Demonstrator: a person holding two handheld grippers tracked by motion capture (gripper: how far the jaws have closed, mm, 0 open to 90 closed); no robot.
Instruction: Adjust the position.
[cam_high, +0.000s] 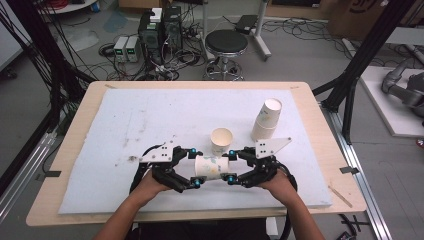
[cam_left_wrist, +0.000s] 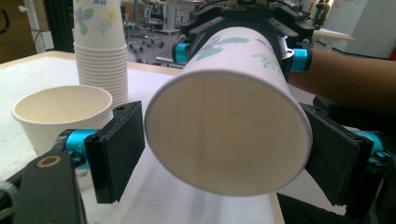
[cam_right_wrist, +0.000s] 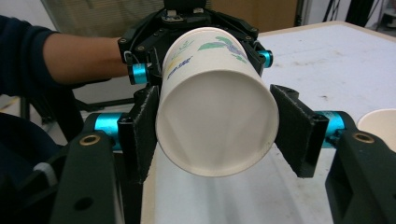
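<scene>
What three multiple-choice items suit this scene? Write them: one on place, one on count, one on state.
1. Where does the upright cup stand?
A. On the stool
B. Just behind the held cup, left of the stack
C. At the table's left edge

2. How many cups are apart from the stack?
A. Two
B. Four
C. None

3. How is the held cup?
A. Upright
B. Crushed flat
C. On its side between the left gripper and right gripper

Answers: B, the high view shows it there; A, only the held and upright cups; C, each gripper view looks along it.
</scene>
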